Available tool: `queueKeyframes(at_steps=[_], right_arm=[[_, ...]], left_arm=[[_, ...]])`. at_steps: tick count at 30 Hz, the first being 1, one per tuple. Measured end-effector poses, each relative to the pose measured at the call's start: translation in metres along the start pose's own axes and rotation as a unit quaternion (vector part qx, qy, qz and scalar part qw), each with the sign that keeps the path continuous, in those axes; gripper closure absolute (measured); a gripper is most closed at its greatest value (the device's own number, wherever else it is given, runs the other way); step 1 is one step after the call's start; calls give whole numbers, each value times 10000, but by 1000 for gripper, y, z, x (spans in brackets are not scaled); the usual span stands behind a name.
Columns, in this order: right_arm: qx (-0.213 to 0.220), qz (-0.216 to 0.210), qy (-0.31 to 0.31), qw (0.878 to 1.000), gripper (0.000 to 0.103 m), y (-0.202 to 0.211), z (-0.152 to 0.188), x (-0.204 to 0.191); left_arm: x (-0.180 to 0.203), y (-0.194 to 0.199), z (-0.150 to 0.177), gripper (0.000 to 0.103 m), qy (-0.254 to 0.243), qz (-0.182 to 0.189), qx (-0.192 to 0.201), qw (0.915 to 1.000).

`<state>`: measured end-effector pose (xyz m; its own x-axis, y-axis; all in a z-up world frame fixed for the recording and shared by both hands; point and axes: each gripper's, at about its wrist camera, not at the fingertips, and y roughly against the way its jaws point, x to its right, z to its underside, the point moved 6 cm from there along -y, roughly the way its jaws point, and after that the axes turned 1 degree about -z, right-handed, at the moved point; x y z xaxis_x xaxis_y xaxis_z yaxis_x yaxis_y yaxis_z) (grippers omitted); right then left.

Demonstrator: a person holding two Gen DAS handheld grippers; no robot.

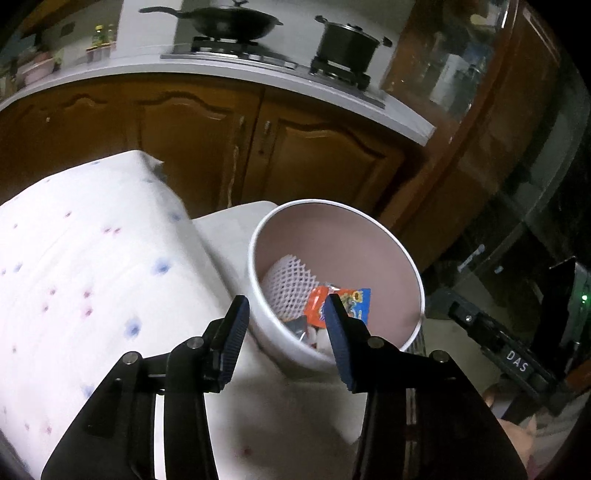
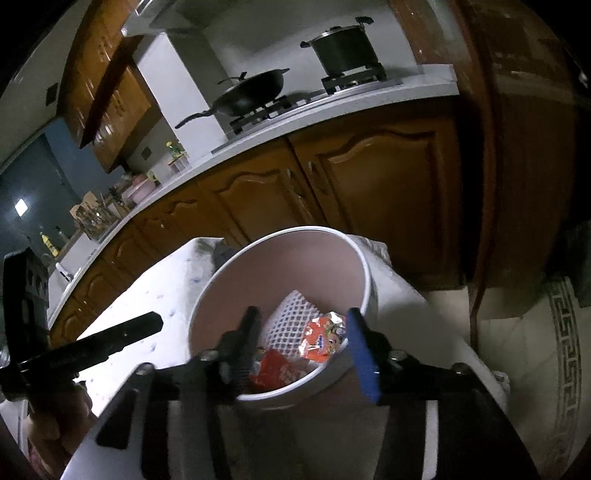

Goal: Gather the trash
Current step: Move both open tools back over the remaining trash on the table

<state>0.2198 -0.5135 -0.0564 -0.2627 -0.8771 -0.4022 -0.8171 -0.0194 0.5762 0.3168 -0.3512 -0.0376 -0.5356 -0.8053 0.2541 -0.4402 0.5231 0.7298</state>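
Note:
A white bin with a pink inside (image 1: 354,236) (image 2: 258,280) stands at the table's edge. It holds a white foam net (image 1: 290,286) (image 2: 291,321), an orange snack wrapper (image 1: 317,306) (image 2: 317,338) and a red wrapper (image 2: 275,371). My left gripper (image 1: 286,314) is open and empty, its fingers on either side of the bin's near left rim. My right gripper (image 2: 301,332) is open and empty over the bin's near rim. The right gripper also shows in the left wrist view (image 1: 513,358), and the left one in the right wrist view (image 2: 92,343).
A table with a white dotted cloth (image 1: 92,258) (image 2: 166,295) lies left of the bin. Behind are brown kitchen cabinets (image 1: 295,147) and a counter (image 2: 369,96) with a wok (image 1: 232,22) and a pot (image 1: 347,42) on the stove. A tiled floor (image 2: 517,350) lies to the right.

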Motion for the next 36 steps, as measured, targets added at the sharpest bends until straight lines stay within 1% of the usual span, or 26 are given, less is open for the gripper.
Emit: queueKeyframes(at_steps=[4,11,15,17,19,22,24,28,36], right_arm=[[59,-104,71,9999,36,7,7,-12],[37,-300,191,9994,35,15,16,-40],[56,-401,257,9988,31,21,21,-57],[64,-452,301,9985,30,24,25,-66],[66,-470,359,9982,26,26,28,-75],[49,-496,527,9974,26,26,34,-89],[19,-544,603,9967,25,25,39,-99],[-10,-653,620,9959,19,26,46,-114],[-115,-939,762,9926,15,26,60,-149]], left_arm=[[-12,18,8,56,132,-50,95,9999],[-32,52,20,56,248,-195,298,9991],[-49,70,32,56,411,-209,366,9983],[-57,78,39,56,454,-272,394,9978],[-65,87,45,56,544,-277,419,9973],[-77,101,55,56,664,-304,467,9962],[-85,110,61,56,722,-362,513,9954],[-100,125,72,56,815,-499,594,9936],[-136,160,99,56,1071,-725,728,9889]])
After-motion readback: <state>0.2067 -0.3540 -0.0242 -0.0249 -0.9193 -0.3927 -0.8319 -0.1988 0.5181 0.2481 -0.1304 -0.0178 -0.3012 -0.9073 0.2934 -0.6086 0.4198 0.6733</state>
